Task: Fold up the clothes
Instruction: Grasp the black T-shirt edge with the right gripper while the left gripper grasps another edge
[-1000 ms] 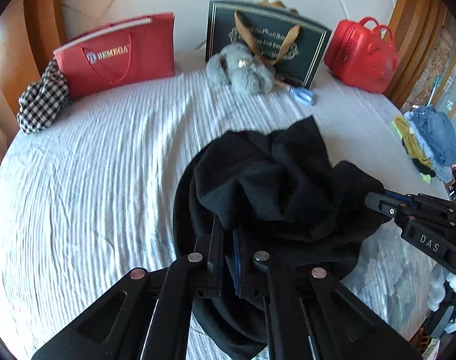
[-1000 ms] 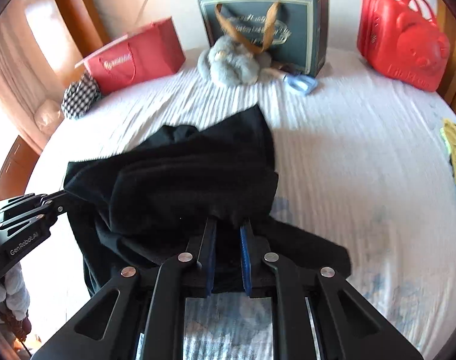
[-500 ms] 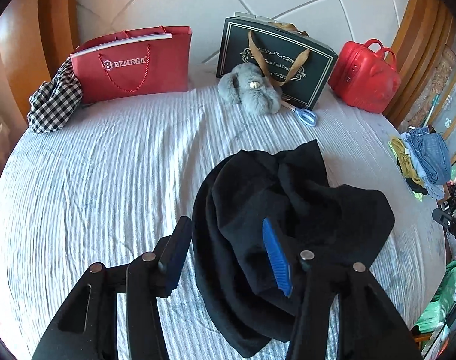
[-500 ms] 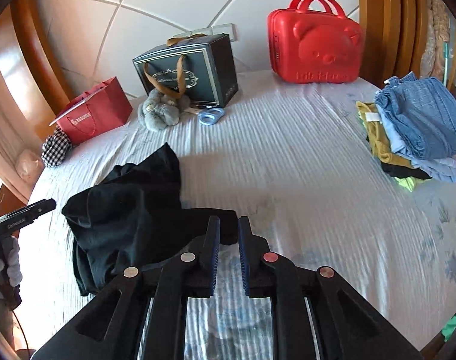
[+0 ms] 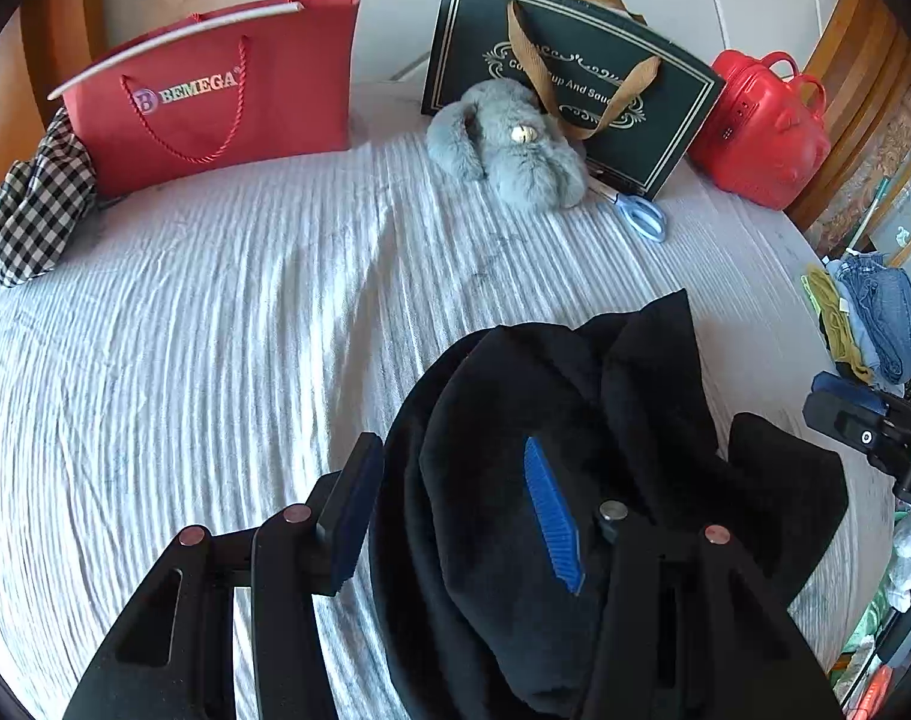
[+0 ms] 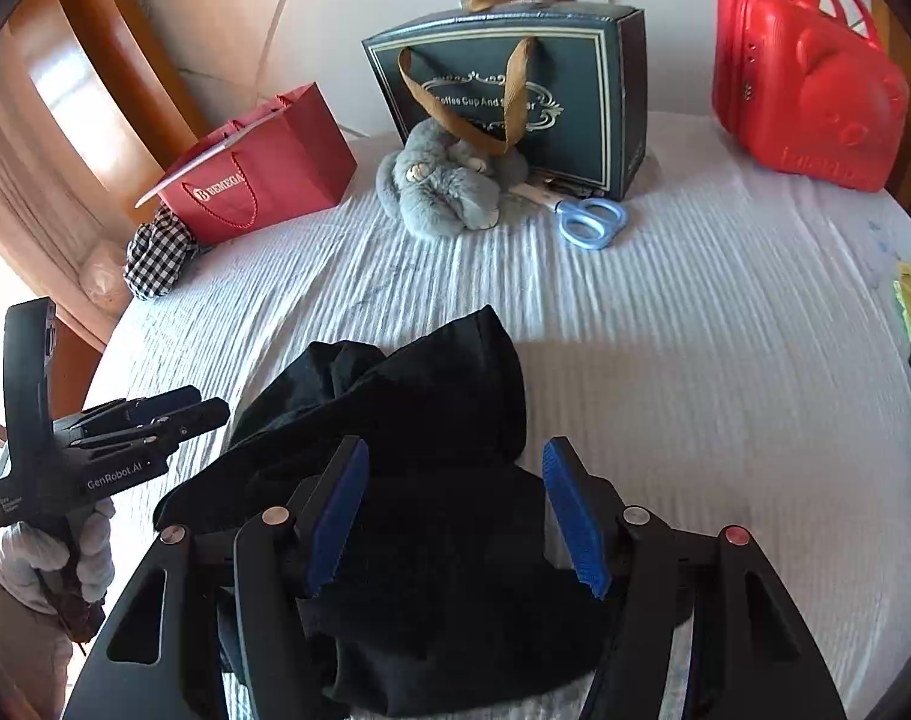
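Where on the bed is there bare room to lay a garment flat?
Bare sheet lies left of the black garment, below the red paper bag. More lies right of the garment toward the red case. The headboard end is crowded: plush toy, scissors.

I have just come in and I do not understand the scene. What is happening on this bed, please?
A person is folding clothes with a gripper in each hand. A black garment lies in a crumpled heap on the bed. The left gripper and the right gripper are both open and hover over it; neither holds the cloth. It is not yet neatly folded. At the back stand a red bag, a dark gift bag and a red case, with a grey plush toy and scissors.
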`<state>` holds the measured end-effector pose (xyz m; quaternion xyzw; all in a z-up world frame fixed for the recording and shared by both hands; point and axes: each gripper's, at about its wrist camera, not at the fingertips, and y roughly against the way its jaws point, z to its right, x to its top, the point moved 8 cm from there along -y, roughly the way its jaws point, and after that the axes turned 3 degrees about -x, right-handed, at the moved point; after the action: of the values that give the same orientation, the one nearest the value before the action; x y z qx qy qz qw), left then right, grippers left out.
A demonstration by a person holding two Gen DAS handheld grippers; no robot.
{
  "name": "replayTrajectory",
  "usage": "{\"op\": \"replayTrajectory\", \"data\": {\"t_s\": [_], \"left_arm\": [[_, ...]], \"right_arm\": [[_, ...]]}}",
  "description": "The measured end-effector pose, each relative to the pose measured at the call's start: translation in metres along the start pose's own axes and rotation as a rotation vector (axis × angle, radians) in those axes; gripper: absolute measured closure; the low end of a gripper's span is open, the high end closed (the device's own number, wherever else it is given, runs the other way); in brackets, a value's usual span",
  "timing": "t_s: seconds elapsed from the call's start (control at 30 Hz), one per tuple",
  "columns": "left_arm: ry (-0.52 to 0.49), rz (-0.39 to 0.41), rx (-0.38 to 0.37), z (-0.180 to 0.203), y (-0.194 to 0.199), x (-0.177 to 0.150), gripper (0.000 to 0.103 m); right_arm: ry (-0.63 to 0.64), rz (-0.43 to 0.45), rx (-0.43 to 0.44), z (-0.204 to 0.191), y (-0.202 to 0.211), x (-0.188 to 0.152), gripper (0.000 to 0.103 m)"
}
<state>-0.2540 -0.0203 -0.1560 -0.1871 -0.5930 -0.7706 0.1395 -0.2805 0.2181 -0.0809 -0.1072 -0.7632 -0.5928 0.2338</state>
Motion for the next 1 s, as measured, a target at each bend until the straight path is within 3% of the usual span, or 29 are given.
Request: {"op": "replayTrajectory", "data": {"t_s": [0.13, 0.27, 0.4, 0.43, 0.47, 0.5, 0.53, 0.6, 0.73, 0.87, 0.93, 1.0], "left_arm": [[-0.007, -0.037, -0.022, -0.005, -0.03, 0.011, 0.05], [-0.022, -0.084, -0.056, -0.001, -0.057, 0.01, 0.047], [-0.052, -0.099, -0.062, 0.01, -0.07, 0.006, 0.046], [-0.064, -0.098, -0.063, 0.014, -0.071, 0.006, 0.047], [-0.072, -0.098, -0.055, 0.016, -0.07, 0.005, 0.052], [-0.088, -0.096, -0.043, 0.018, -0.069, 0.004, 0.075], [-0.108, -0.093, -0.014, 0.019, -0.067, 0.004, 0.098], [-0.133, -0.072, 0.011, 0.022, -0.057, 0.008, 0.098], [-0.145, 0.053, 0.032, 0.025, -0.008, 0.044, 0.1], [-0.141, 0.295, 0.072, 0.027, 0.089, 0.111, 0.101], [-0.135, 0.353, 0.053, 0.03, 0.129, 0.134, 0.101], [-0.141, 0.378, 0.037, 0.033, 0.155, 0.146, 0.101]], "right_arm": [[-0.002, -0.062, 0.005, -0.002, -0.043, 0.013, 0.042], [0.0, -0.081, 0.003, -0.005, -0.077, 0.021, 0.014], [-0.035, -0.144, -0.012, -0.001, -0.107, 0.015, 0.014], [-0.038, -0.182, -0.004, -0.002, -0.113, 0.01, 0.023], [-0.013, -0.179, -0.013, -0.005, -0.113, 0.008, 0.041], [0.012, -0.178, -0.022, -0.007, -0.113, 0.006, 0.076], [0.042, -0.191, -0.028, -0.01, -0.112, 0.004, 0.081], [0.09, -0.162, -0.043, -0.013, -0.103, 0.008, 0.094], [0.106, 0.024, -0.091, -0.006, -0.048, 0.04, 0.095], [0.062, 0.337, -0.16, 0.012, 0.062, 0.094, 0.096], [0.04, 0.446, -0.174, 0.019, 0.114, 0.112, 0.096], [0.016, 0.496, -0.189, 0.029, 0.151, 0.115, 0.096]]}}
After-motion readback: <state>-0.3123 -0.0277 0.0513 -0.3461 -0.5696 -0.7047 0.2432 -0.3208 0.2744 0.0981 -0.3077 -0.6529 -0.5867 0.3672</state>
